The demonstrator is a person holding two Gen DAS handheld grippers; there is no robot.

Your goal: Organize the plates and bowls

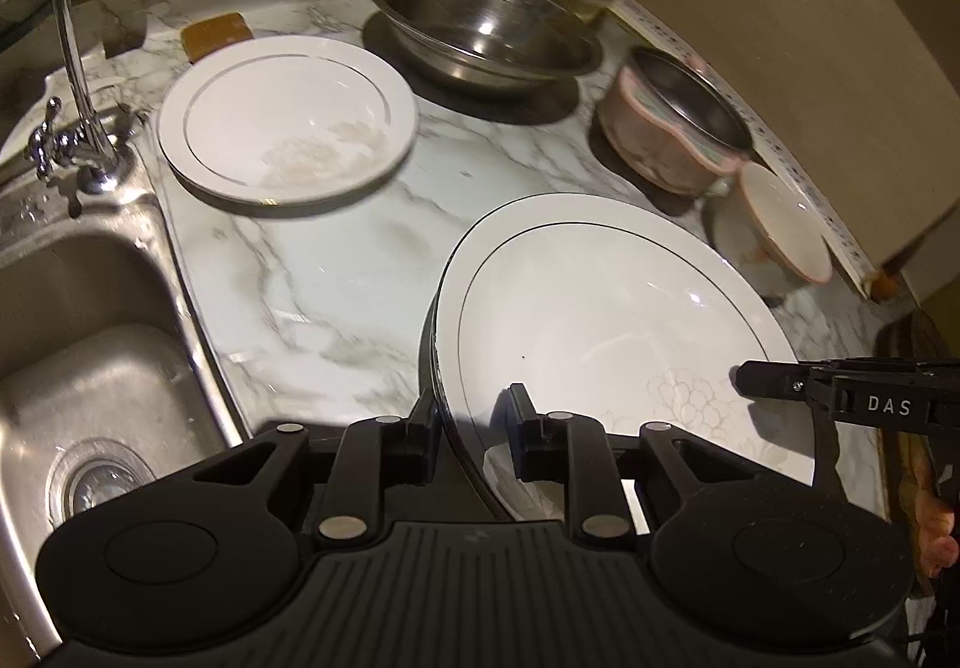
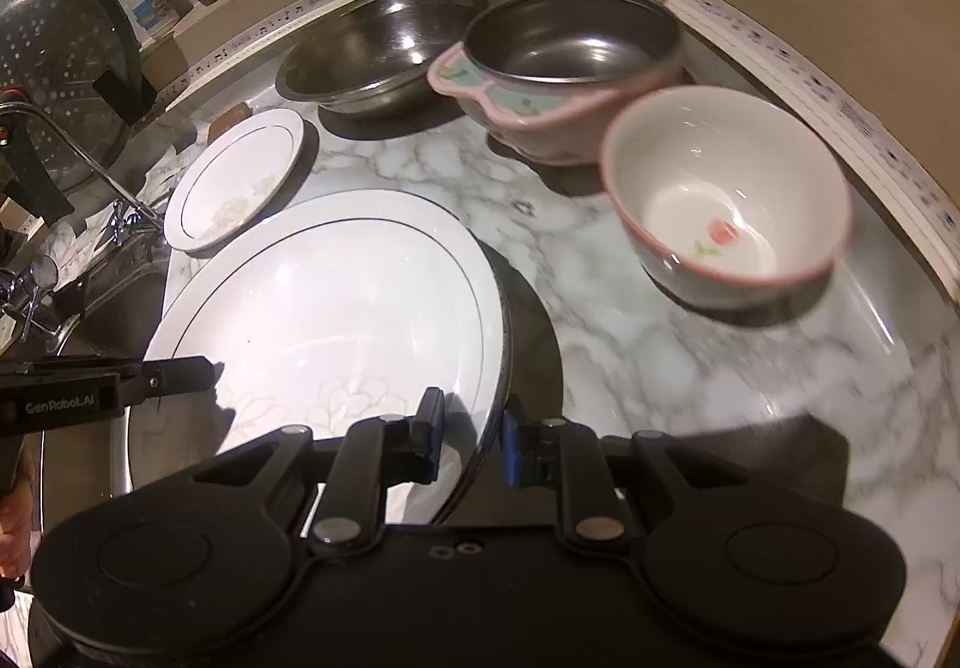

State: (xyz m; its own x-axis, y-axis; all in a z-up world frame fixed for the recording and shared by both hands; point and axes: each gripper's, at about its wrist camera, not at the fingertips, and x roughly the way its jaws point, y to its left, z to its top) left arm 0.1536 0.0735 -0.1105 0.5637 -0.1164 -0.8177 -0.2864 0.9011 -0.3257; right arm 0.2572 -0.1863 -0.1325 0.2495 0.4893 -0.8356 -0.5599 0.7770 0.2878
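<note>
White large plate (image 1: 600, 320), rim clamped between left gripper (image 1: 471, 422) and right gripper (image 2: 471, 428) fingers.

Left tongs (image 1: 470, 424), right tongs (image 2: 470, 430) both clamped.

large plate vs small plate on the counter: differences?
Large plate is gripped at its near rim by both the left gripper and the right gripper; small plate lies untouched, farther back near the faucet. The large plate looks tilted and clean; the small plate lies flat with smeared residue. Both are white with a thin dark rim line.
</note>
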